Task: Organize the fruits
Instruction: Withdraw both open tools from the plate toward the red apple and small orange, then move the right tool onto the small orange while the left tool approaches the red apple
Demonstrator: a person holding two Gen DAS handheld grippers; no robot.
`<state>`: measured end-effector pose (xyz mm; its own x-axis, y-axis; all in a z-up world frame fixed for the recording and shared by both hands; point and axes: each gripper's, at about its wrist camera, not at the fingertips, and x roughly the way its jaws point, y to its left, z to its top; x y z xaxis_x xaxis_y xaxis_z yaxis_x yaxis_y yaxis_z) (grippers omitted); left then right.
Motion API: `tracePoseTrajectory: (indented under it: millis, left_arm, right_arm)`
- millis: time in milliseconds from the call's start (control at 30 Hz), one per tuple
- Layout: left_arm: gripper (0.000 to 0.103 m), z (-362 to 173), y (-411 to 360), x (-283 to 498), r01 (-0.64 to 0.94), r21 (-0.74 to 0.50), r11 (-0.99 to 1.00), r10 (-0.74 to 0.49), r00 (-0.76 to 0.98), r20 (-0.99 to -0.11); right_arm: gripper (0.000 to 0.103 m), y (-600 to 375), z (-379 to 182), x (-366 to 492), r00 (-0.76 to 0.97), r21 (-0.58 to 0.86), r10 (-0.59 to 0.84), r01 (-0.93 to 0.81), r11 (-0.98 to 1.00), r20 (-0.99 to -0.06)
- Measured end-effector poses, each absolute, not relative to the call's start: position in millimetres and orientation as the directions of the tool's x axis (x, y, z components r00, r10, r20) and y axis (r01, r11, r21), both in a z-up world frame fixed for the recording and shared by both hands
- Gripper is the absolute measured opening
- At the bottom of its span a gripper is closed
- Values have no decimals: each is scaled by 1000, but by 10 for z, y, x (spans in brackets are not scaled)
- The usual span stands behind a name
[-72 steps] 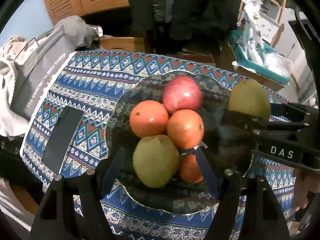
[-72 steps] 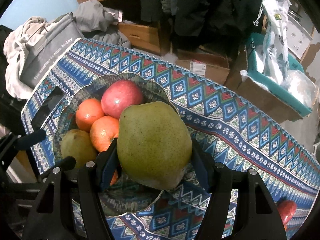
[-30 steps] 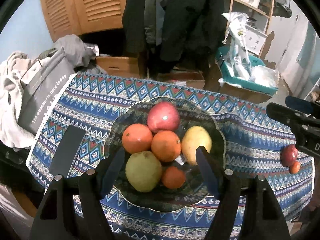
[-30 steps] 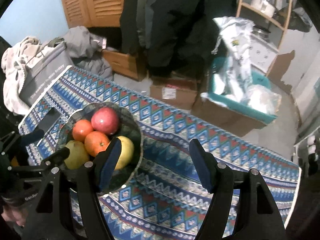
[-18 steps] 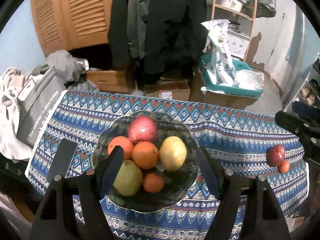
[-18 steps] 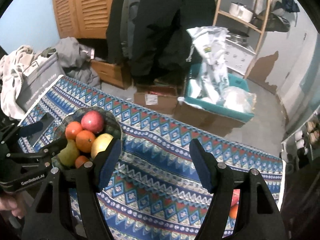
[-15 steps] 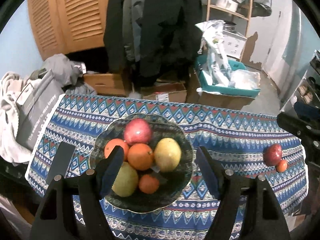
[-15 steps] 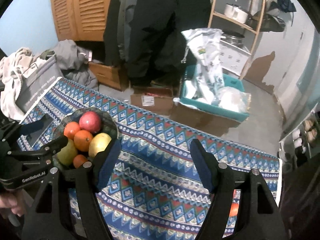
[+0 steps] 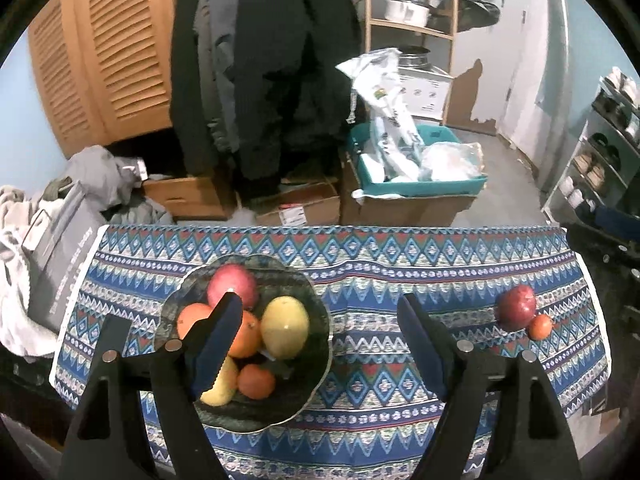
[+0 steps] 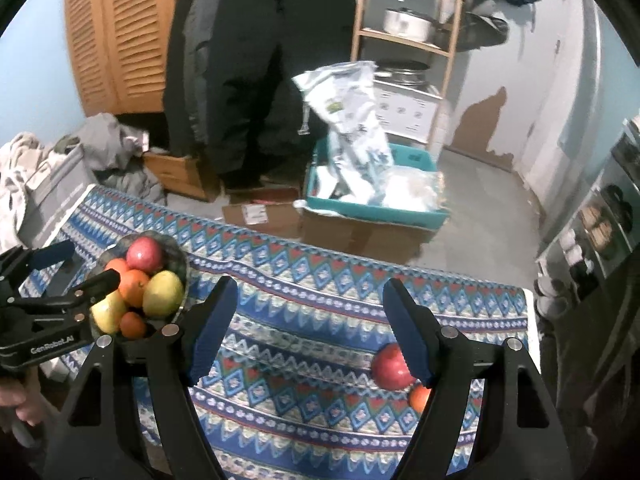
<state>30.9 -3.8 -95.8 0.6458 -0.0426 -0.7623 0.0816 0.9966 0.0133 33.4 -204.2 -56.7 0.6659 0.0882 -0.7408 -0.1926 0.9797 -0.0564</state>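
Bowl: we see the glass bowl [image 9: 320,354] near the left end of the surface [image 9: 380,264], holding six fruits, among them a yellow-green pear [image 9: 285,332].
Loose fruit: a red apple [image 9: 516,307] and a small orange [image 9: 540,326] lie touching each other near the right edge of the surface, well apart from the bowl.
Left hand-held gripper [image 9: 320,340]: its jaws are opening, with nothing between them; it hangs above the bowl side.
Right hand-held gripper [image 10: 308,328]: jaws apart and empty; the apple [image 10: 391,367] sits just beside its right finger.
Handling: we judge the apple firm, smooth and prone to roll; we would take it across its widest girth. The orange looks light, with a slightly yielding peel.
Edges: both loose fruits rest close to the right edge, so we judge that a nudge could send them off.
Open room: the patterned middle of the surface lies bare between bowl and loose fruit.
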Motion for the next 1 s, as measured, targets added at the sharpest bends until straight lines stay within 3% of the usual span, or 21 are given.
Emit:
tracePoseTrajectory:
  millis: [433,567,1000]
  left_arm:
    - [81,-930,-549,305,161,47,986,-68,642,-764]
    - [87,-952,-676,319,176,58,983,-69,639,-766]
    - [87,-1210,-1065,427,238,91,967,-70,594,-801]
  right_arm:
    - [79,-2653,-577,195,684,-90,-20,-67,994,-729]
    - [80,-2831,-588,176,687,-90,-41,-36,995,-726]
    - [80,-3359,-868,197,629,-71,-93,59,996,-772]
